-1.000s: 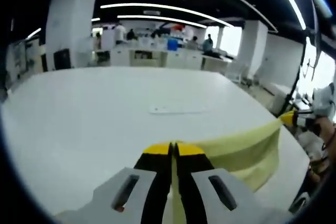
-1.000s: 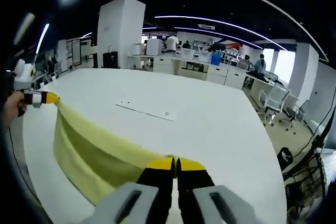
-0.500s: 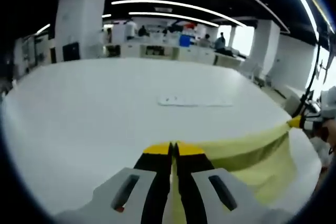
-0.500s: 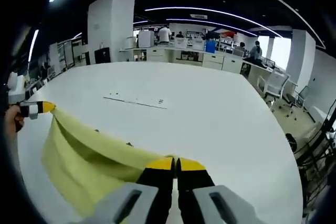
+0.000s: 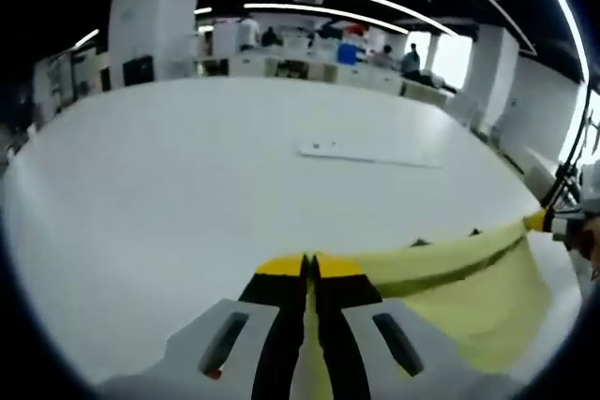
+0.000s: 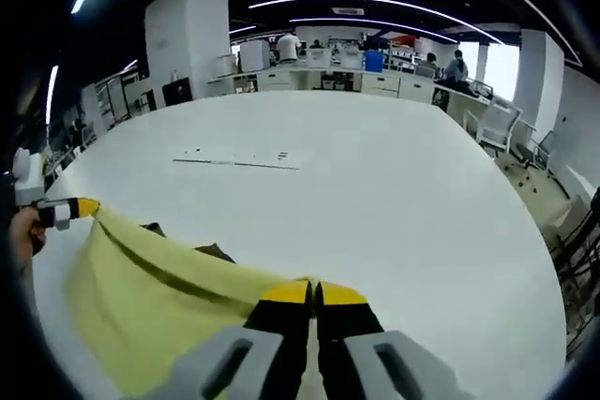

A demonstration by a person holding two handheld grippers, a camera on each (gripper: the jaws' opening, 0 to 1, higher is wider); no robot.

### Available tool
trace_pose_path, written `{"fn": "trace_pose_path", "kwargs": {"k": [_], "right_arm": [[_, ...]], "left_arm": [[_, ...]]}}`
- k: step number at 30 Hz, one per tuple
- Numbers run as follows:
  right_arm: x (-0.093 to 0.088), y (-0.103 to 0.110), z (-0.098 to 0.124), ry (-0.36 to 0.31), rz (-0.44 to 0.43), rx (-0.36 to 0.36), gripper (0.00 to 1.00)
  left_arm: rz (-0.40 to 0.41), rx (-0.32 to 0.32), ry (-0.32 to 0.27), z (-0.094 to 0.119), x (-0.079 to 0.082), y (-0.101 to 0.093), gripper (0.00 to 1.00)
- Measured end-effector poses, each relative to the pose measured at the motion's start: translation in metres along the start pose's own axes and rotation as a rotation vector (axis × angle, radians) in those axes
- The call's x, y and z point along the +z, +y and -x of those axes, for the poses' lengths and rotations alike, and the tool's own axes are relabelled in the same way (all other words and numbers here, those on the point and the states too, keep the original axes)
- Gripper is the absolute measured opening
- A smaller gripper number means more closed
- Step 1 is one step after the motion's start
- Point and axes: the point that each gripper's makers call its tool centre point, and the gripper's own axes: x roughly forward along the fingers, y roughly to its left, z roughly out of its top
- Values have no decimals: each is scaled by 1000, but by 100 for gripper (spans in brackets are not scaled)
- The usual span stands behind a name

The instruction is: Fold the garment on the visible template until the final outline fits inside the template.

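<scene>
left gripper [image 5: 310, 267]: jaws pressed together, clamped on one end of the yellow garment [image 5: 459, 278]. in the left gripper view the cloth runs from the yellow jaw tips off to the right, its top edge pulled fairly taut, the rest hanging and spreading below that edge at the near side of the white table [image 5: 187, 175]. at the far right end of that edge the other gripper's yellow tip pinches the cloth.

right gripper [image 6: 312, 293]: jaws together, clamped on the other end of the garment [image 6: 150, 297]. in the right gripper view the cloth stretches left to the left gripper's yellow tip [image 6: 82, 207], held by a person's hand [image 6: 19, 231]. a small dark patch shows just above the taut edge; cannot tell what it is.

a thin flat pale strip with small marks lies on the table [image 6: 394, 194], well beyond the cloth [image 5: 367, 152] [image 6: 236, 160]. whether this is the template, cannot tell. desks, white pillars and people stand in the room behind.
</scene>
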Motion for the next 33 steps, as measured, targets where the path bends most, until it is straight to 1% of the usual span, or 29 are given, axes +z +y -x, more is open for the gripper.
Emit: {"fn": "trace_pose_path", "kwargs": {"k": [3, 6, 9, 13, 15, 16, 20, 21, 22, 23, 24, 25, 27, 29, 30, 31, 32, 33], "right_arm": [[-5, 0, -4, 17, 3, 2, 0], [-9, -1, -8, 32, 9, 1, 0], [-13, -2, -12, 41, 7, 0, 0], [-16, -1, -15, 51, -7, -2, 0], [-17, -2, -16, 56, -35, -8, 0], [-18, -2, -16, 58, -45, -9, 0], [-18, -1, -16, 52, -47, 2, 0], [-18, -2, -15, 50, -42, 4, 0], [-18, -3, -14, 48, -39, 5, 2], [-18, -4, -12, 45, -34, 7, 5], [-18, -4, -11, 47, -28, 9, 9], [-21, -6, -10, 60, -9, 11, 13], [-22, -6, -7, 57, 22, 24, 20], [-23, -5, -2, 48, 35, 42, 21], [-24, -4, -1, 47, 46, 50, 22], [-24, -4, 1, 47, 53, 55, 23], [-24, -3, 2, 43, 77, 69, 24], [-24, -1, 4, 40, 98, 81, 24]], "left_arm": [[2, 8, 16, -5, -6, 0, 0], [-18, 4, 19, -7, -6, 0, 0], [-1, 0, 31, -10, -10, 2, 0], [0, 1, 34, -12, -13, 2, 0], [10, -1, 43, -13, -15, 2, 0], [13, -1, 37, -13, -14, 1, 0], [-38, -16, 10, -13, -9, -1, 1], [-52, -37, -1, -12, -7, -3, 2], [-52, -41, -6, -11, -5, -3, 5], [-76, -78, -27, -11, -1, -6, 9], [-81, -95, -35, -10, 1, -8, 13], [-96, -129, -40, -9, 2, -11, 19], [-136, -160, -45, -6, 3, -12, 25], [-197, -204, -33, -3, -1, -13, 30], [-238, -237, -28, -1, -4, -15, 32], [-258, -250, -25, 2, -7, -15, 32], [-292, -275, -9, 4, -12, -16, 31], [-297, -270, 1, 5, -16, -14, 31]]}}
